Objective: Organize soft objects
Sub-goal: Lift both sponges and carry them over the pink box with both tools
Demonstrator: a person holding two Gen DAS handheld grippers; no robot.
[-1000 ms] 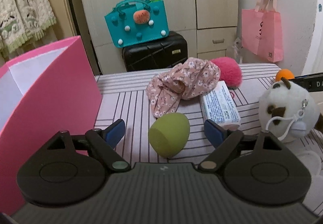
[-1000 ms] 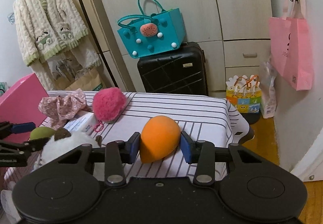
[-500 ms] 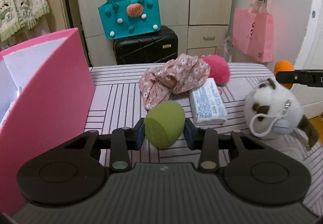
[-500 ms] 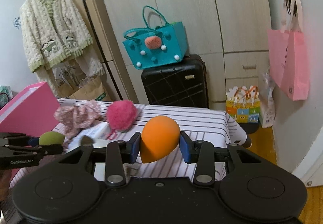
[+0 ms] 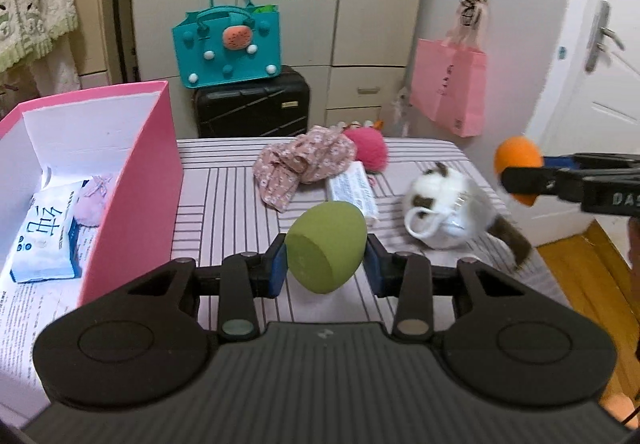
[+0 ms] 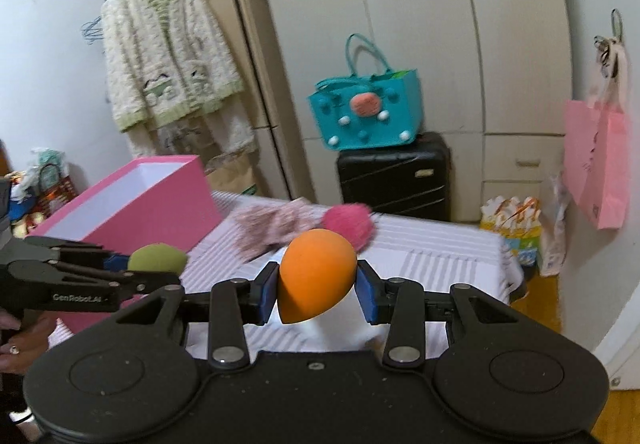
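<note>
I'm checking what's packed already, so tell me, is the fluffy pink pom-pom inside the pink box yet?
No, the fluffy pink pom-pom lies on the striped table beside the floral cloth, outside the pink box.

left gripper (image 5: 325, 270): jaws just closed onto green sponge (image 5: 326, 246), which is now lifted clear of striped table (image 5: 228, 200) | right gripper (image 6: 316, 294): orange sponge (image 6: 316, 274) carried higher above the table | pink box (image 5: 132, 180): interior now exposed

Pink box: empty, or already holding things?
Not empty. The left wrist view looks into the open-topped pink box: a blue-and-white tissue pack and a pale pink fluffy item lie inside.
</note>
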